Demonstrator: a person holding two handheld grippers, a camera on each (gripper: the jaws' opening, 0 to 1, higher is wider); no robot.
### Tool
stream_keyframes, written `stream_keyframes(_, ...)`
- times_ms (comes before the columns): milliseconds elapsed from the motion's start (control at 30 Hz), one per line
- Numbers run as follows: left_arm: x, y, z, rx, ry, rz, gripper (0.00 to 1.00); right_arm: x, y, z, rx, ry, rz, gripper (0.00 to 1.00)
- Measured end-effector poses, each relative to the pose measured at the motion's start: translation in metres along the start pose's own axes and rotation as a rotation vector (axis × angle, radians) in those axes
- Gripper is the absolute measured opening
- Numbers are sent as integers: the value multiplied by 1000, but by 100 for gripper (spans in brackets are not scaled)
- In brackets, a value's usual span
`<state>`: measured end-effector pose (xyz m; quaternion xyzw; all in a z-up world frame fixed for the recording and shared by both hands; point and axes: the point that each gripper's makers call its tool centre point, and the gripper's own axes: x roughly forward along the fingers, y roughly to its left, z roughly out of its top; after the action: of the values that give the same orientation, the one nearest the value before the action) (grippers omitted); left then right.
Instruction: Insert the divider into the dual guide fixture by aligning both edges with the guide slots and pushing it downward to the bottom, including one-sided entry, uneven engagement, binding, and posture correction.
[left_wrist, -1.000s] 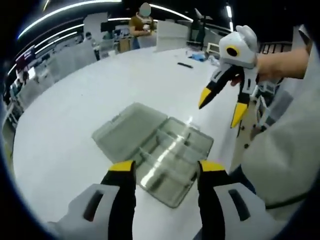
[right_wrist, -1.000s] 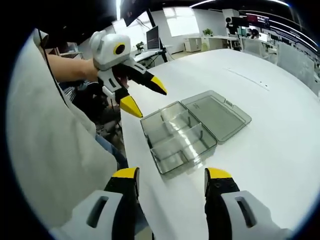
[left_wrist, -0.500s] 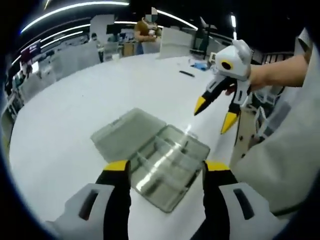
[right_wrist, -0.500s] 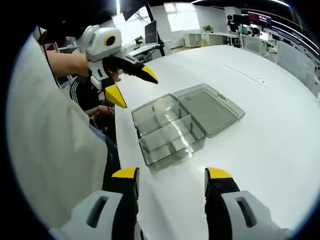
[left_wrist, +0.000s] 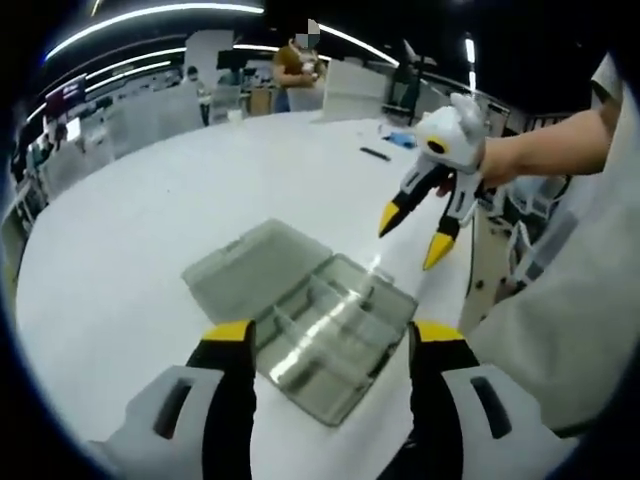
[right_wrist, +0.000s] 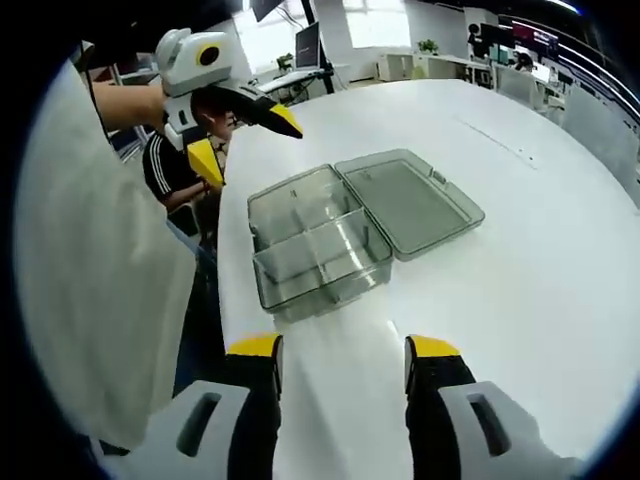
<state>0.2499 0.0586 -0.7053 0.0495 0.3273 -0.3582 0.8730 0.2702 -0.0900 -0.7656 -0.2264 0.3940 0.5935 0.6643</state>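
Bare white table surrounds the open clear box; both tongs hang apart above.

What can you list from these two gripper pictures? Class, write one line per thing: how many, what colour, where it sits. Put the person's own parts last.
Storage box: one, clear grey plastic, on the white table, divided into compartments, open.
Box lid: one, clear grey, hinged flat on the table beside the box tray.
Table: one, white, large, under the box.
Small dark object: one, far across the table; too small to identify.
Background person: one, brownish top, beyond the far table edge.
Left gripper: one, white with black jaws and yellow tips, jaws apart, above the near edge of the box.
Right gripper: one, same colours, jaws apart, above the table in front of the box.
Person's sleeve: pale, at the side of the right gripper view.
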Motion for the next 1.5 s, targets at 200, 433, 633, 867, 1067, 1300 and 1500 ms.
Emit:
stream_keyframes(200, -3, 2, 0, -19, -12, 2, 60, 7, -4, -4, -39, 37, 9, 44)
stream_keyframes(433, -7, 6, -1, -36, -25, 1, 60, 15, -8, -9, -106, 83, 19, 43)
stream_keyframes(633, -9, 7, 0, -43, -51, -6, 59, 22, -9, -17, -194, 137, 22, 41)
stream_keyframes(867, -10, 5, -5, -50, -36, -9, 59, 29, -12, -21, -266, 180, 29, 38)
stream_keyframes(1067, -11, 6, -5, -48, -42, -2, 59, 31, -15, -24, -304, 200, 31, 35)
stream_keyframes(1300, -12, 4, -5, -48, -40, 2, 59, 33, -19, -30, -339, 232, 40, 34)
stream_keyframes(1500, -12, 1, -3, -46, -48, 4, 59, 37, -20, -32, -359, 251, 50, 34)
